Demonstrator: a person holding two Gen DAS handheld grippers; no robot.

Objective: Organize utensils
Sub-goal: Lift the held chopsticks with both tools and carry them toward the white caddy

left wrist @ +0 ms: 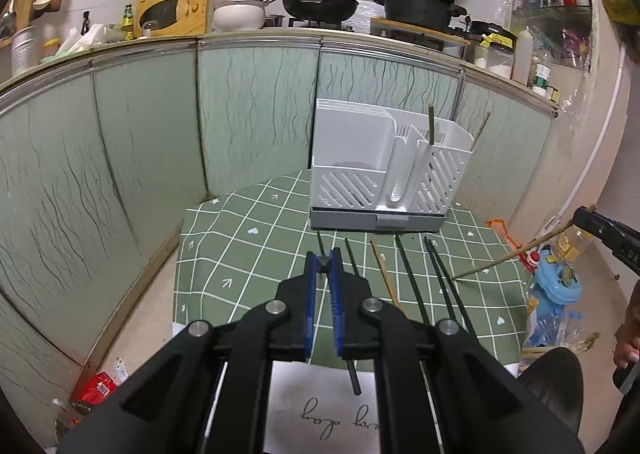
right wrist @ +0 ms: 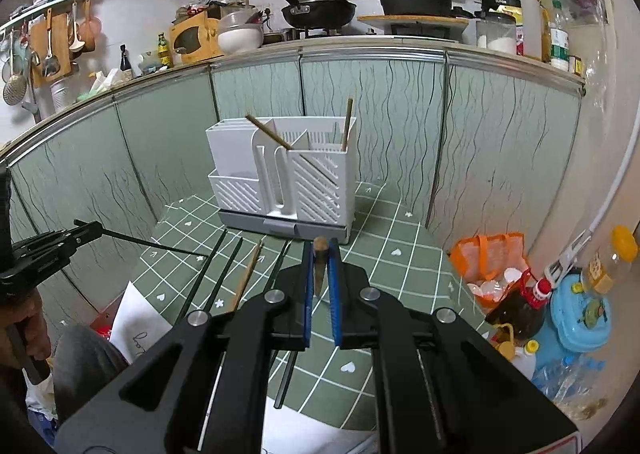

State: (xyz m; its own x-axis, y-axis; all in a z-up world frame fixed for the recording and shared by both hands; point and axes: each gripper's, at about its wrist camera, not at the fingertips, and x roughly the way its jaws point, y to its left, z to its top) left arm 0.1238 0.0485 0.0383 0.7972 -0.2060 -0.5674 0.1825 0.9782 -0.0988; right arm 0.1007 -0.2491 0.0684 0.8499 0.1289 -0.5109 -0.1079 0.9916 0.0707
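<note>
A white slotted utensil holder [left wrist: 380, 169] [right wrist: 284, 177] stands at the far side of the green checked table, with two wooden chopsticks [right wrist: 347, 125] in it. Several dark chopsticks [left wrist: 412, 278] and a wooden one [left wrist: 384, 274] lie on the cloth before it. My left gripper [left wrist: 324, 264] is shut on a dark chopstick, seen end-on, and it shows at the left of the right wrist view [right wrist: 86, 232]. My right gripper [right wrist: 320, 250] is shut on a wooden chopstick [right wrist: 319, 270], which slants down to the table in the left wrist view [left wrist: 516, 254].
Green cabinet fronts [left wrist: 248, 109] wall the table's far and left sides. A paper sheet [left wrist: 320, 414] lies at the near edge. Bottles, an orange bag [right wrist: 488, 254] and a blue toy [right wrist: 580, 318] sit on the floor at the right.
</note>
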